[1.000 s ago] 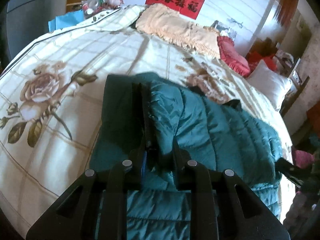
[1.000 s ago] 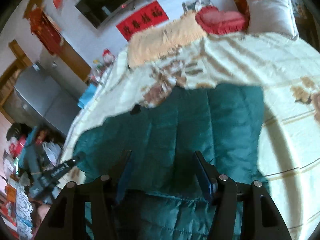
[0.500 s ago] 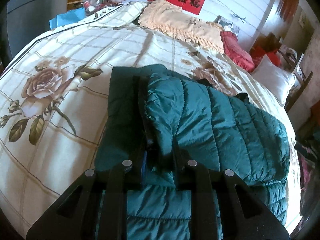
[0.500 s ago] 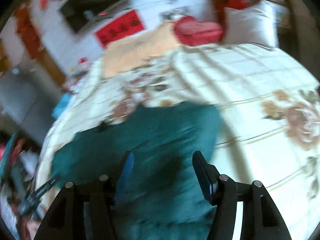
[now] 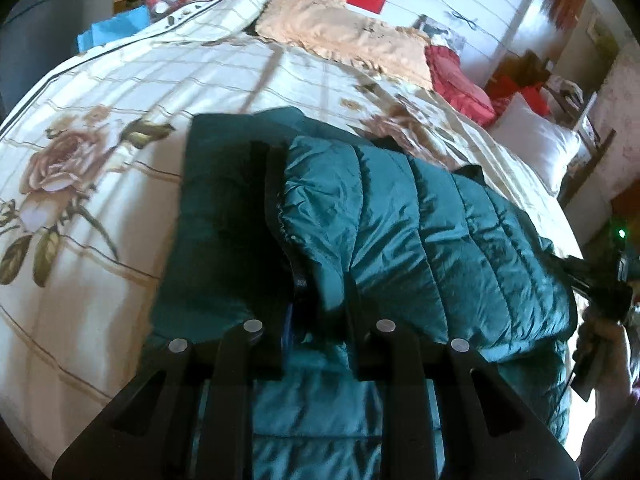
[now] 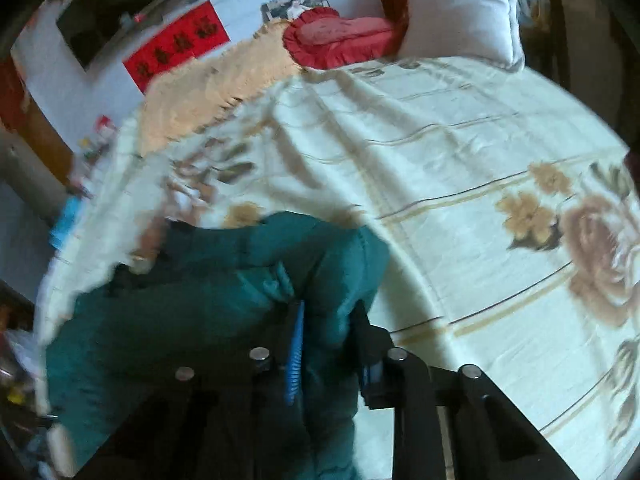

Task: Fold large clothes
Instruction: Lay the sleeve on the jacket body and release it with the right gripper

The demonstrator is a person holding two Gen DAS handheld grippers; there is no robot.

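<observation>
Now, left claw [image 5: 316,300]: squeezing a fold of the green puffy jacket [image 5: 420,240], pinching it tight.
Jacket: lying on the bed [image 5: 120,168], partly folded over itself, on the flowery cream bedspread.
Right claw [image 6: 328,320]: gripping a bunched edge of the jacket [image 6: 224,292], lifting it a little off the bed [image 6: 460,184].
Far end: a tan blanket [image 5: 348,40], a red cushion [image 6: 340,40] and a white pillow [image 6: 460,20] sitting by the wall.
</observation>
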